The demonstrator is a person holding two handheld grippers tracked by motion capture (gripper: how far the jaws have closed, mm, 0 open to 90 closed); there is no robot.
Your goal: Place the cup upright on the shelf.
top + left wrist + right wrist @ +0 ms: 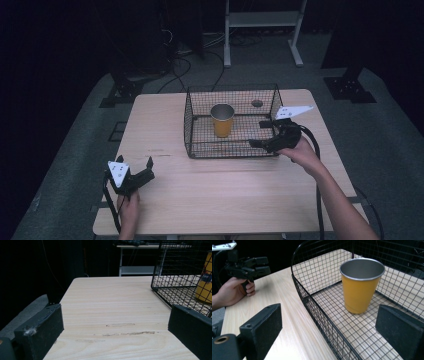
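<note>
right gripper [265, 134] sits at the right end of the black wire mesh basket [190, 125], held in the person's right hand [305, 155]. jaws spread wide, nothing between them, no contact with the cup. in the right gripper view one jaw is outside the basket's near wall, over the light wooden table [287, 315]; the other is over the mesh floor inside. the grey three-cornered plate on top reads white in the high view.

orange cup with a bare metal rim and inside [361, 285] stands upright on the basket floor, roughly mid-basket, ahead of the right gripper and apart from it. looks empty from the right gripper view. also seen in the high view [222, 120] and at the right edge of the left gripper view [205, 280].

left gripper [145, 172] is near the table's front left corner, well apart from the basket, in the left hand [129, 207]. jaws wide open, holding nothing, bare tabletop between them in the left gripper view. can't tell if it touches the table.

basket sits at the back centre of the table.
</note>
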